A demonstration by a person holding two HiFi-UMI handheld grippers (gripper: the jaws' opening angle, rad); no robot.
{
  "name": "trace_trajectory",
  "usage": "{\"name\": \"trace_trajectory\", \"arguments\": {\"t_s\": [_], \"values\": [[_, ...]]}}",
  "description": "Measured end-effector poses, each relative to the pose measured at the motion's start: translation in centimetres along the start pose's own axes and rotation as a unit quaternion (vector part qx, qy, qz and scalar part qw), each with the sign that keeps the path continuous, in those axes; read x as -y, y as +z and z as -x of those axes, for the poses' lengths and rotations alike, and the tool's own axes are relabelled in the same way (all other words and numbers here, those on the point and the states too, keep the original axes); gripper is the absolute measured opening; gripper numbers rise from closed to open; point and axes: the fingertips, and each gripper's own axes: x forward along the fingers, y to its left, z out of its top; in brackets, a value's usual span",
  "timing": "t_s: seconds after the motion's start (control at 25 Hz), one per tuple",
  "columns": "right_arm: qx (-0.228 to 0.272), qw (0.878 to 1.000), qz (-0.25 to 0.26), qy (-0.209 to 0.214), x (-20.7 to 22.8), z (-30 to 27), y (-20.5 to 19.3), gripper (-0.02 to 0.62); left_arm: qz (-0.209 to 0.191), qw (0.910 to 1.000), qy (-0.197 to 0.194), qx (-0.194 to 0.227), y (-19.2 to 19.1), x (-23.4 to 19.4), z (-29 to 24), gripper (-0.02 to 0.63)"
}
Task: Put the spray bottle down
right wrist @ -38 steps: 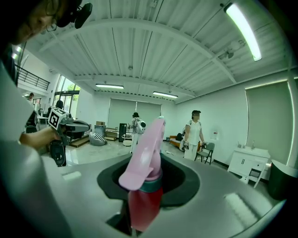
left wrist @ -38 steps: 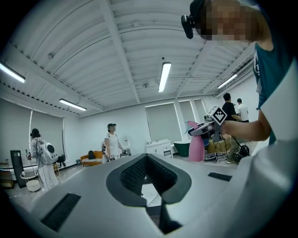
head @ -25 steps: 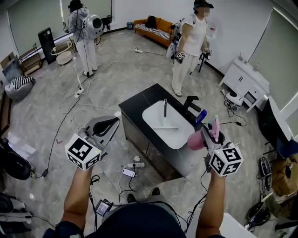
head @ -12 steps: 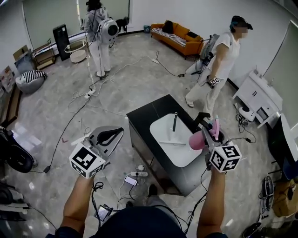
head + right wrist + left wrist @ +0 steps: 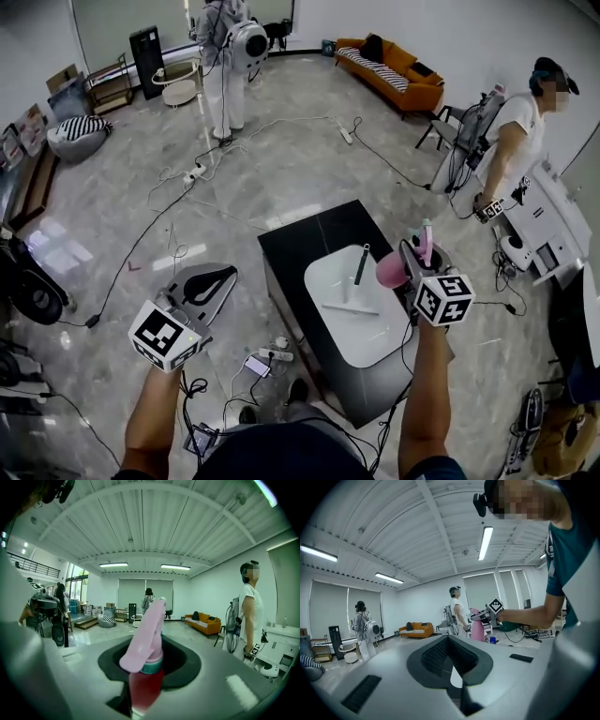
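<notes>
Right gripper point(image 5: 419, 261) grips the pink spray bottle point(image 5: 391, 270) near the counter point(image 5: 305, 234); left gripper point(image 5: 216, 277) is closed, empty. Best lower it upright onto bare counter before letting go.

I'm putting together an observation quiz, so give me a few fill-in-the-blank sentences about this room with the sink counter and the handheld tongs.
The right tongs grip a ___ spray bottle.
The basin set in the black counter is ___.
The sofa across the room is ___.
Missing words: pink, white, orange.
</notes>
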Motion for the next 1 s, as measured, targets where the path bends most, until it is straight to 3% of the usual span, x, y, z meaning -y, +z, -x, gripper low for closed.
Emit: {"name": "trace_trajectory", "arguments": {"t_s": [0.44,1.0], "values": [[-0.016,0.999,-0.006,0.037,8.0,-16.9,-6.3,0.129,0.032,0.9968,0.053,-0.051,-4.9,-3.8,-6.8,0.005],[-0.036,0.997,-0.012,0.060,14.4,-32.3,-16.6,0.129,0.076,0.9873,0.086,-0.110,-12.8,-6.1,-12.4,0.005]]}}
